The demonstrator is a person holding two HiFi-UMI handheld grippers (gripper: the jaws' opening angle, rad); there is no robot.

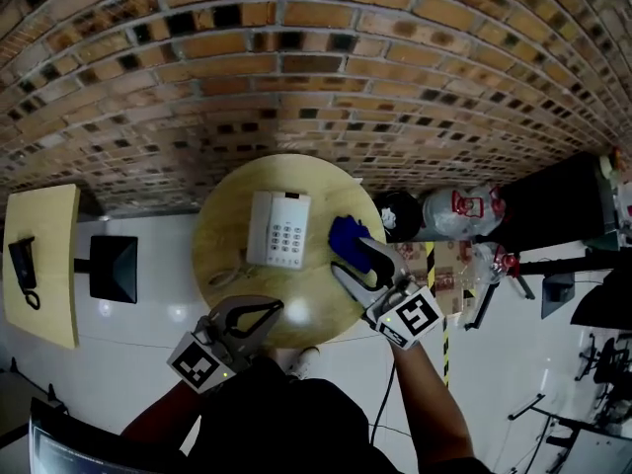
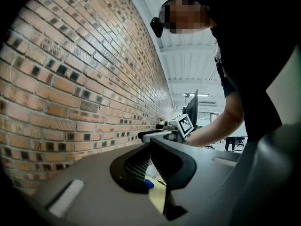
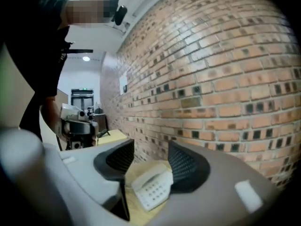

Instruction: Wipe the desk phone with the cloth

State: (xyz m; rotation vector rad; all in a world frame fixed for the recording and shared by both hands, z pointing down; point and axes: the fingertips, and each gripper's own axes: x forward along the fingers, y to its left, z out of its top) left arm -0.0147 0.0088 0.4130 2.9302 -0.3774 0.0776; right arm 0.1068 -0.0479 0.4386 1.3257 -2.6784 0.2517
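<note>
A white desk phone [image 1: 278, 229] lies on the round wooden table [image 1: 225, 227], handset on its left side. The blue cloth [image 1: 344, 231] sits crumpled just right of the phone. My right gripper [image 1: 348, 255] hovers at the cloth's near edge, open with nothing between the pads. The right gripper view shows the phone [image 3: 153, 187] beyond the spread jaws of the right gripper [image 3: 150, 154]. My left gripper [image 1: 276, 309] is over the table's front edge, shut and empty. In the left gripper view, a bit of the cloth [image 2: 148, 183] shows below the left gripper [image 2: 150, 147].
A brick wall [image 1: 316, 77] rises right behind the table. A rectangular wooden table [image 1: 44, 294] with a black handset [image 1: 24, 262] stands at the left, a black box [image 1: 113, 268] beside it. Bags and clutter [image 1: 459, 212] crowd the floor on the right.
</note>
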